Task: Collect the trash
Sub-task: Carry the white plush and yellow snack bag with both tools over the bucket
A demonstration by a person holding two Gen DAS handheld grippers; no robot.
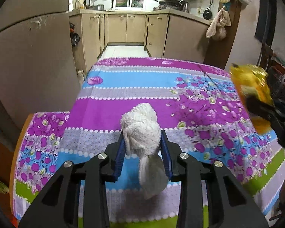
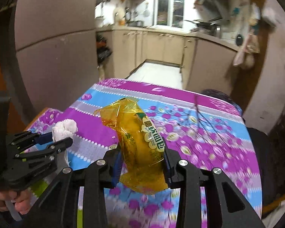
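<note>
Both pieces of trash hang above the floral tablecloth (image 1: 142, 95): the right gripper (image 2: 142, 163) clamps the yellow wrapper (image 2: 140, 144), the left gripper (image 1: 143, 148) pinches the white tissue wad (image 1: 142, 131). Keep both squeezes firm while carrying; the slick wrapper probably slips first.

Flowered tablecloth (image 1: 142, 95), beige cabinets (image 1: 134, 28)

White crumpled tissue (image 1: 141, 131), yellow see-through wrapper (image 2: 140, 142) (green-white label), tablecloth (image 1: 142, 95) striped magenta, blue, grey, green with purple flowers; black grippers, blue pads (image 1: 120, 152).
</note>
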